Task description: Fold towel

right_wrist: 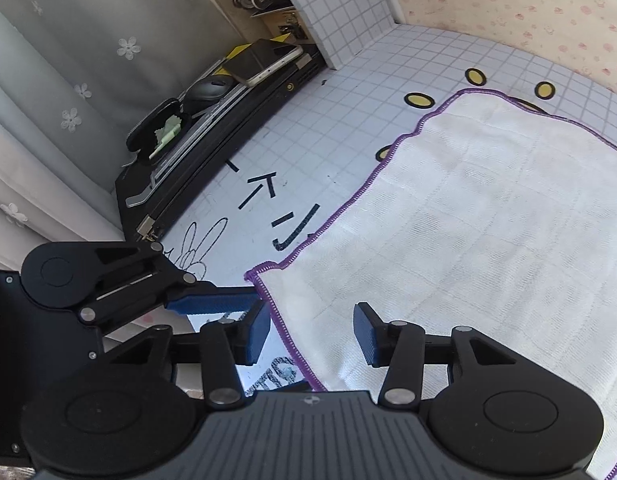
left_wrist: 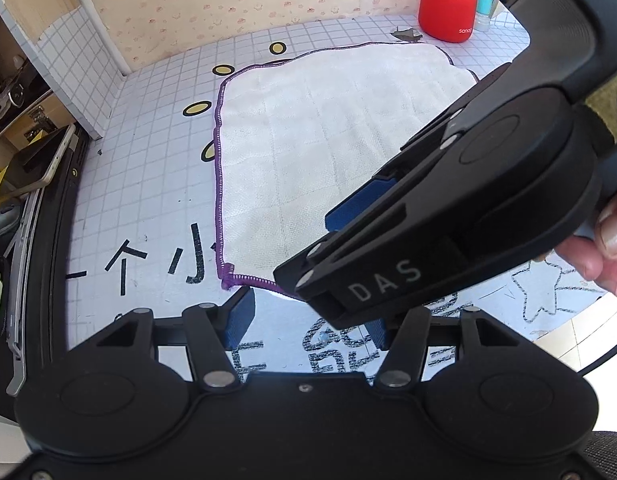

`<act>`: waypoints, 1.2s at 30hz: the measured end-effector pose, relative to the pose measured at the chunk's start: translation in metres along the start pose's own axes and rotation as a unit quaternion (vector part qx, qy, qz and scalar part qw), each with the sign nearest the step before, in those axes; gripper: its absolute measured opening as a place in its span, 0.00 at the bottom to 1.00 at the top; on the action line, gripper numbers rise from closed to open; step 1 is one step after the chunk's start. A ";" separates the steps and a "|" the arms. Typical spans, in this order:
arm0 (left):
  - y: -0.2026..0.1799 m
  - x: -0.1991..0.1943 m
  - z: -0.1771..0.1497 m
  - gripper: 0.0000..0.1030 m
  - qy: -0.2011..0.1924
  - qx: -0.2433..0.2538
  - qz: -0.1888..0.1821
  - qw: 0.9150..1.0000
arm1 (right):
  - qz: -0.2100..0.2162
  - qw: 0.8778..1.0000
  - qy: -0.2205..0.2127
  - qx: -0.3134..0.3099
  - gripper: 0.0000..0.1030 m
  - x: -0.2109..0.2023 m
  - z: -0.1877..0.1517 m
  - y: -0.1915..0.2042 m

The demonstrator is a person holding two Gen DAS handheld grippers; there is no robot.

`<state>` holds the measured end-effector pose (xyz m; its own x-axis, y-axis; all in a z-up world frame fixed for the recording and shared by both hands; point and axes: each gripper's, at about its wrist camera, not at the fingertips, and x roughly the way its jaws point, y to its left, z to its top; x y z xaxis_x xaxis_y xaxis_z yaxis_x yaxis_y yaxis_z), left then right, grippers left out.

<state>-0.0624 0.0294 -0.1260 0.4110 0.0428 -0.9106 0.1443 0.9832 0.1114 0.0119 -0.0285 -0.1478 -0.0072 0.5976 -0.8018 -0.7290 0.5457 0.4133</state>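
A white towel [left_wrist: 308, 140] with a purple stitched hem lies flat on the gridded tablecloth [left_wrist: 148, 208]. My left gripper [left_wrist: 308, 326] stands open just short of the towel's near corner [left_wrist: 228, 276], with only printed cloth between its blue pads. My right gripper [left_wrist: 314, 248] reaches in from the right over the towel's near edge. In the right wrist view the right gripper [right_wrist: 311, 332] is open and straddles the towel's [right_wrist: 468, 240] hemmed edge, with neither pad pressing on it. A blue finger [right_wrist: 212, 304] of the left gripper points at the corner [right_wrist: 256, 276].
A red cylindrical speaker [left_wrist: 446, 10] and a teal bottle [left_wrist: 484, 8] stand at the far right of the table. A black case with a tablet and oddments [right_wrist: 212, 112] lines the left edge, beside a curtain [right_wrist: 68, 80]. A person's fingers [left_wrist: 612, 240] hold the right gripper.
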 end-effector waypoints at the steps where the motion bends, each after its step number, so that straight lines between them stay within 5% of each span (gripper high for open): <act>1: -0.002 0.000 0.001 0.58 0.000 0.002 0.000 1.000 | -0.005 1.000 -0.002 0.003 0.44 -0.002 -0.001 -0.002; 6: -0.009 0.001 0.005 0.58 -0.007 0.015 0.004 1.000 | -0.042 0.999 -0.021 0.008 0.44 -0.016 -0.008 -0.011; 16: -0.018 0.009 0.019 0.58 -0.017 0.028 0.012 0.999 | -0.197 0.978 -0.058 0.031 0.44 -0.057 -0.046 -0.026; 25: -0.016 0.023 0.029 0.58 -0.017 0.025 0.017 0.999 | -0.228 0.971 -0.036 0.064 0.44 -0.072 -0.102 -0.035; 36: -0.016 0.039 0.027 0.64 -0.014 0.015 0.021 1.000 | -0.254 0.966 -0.029 0.047 0.46 -0.072 -0.115 -0.029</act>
<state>-0.0242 0.0105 -0.1523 0.4415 0.0794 -0.8937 0.1523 0.9750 0.1619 -0.0448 -0.1552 -0.1518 0.3746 0.2693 -0.8872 -0.5632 0.8262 0.0130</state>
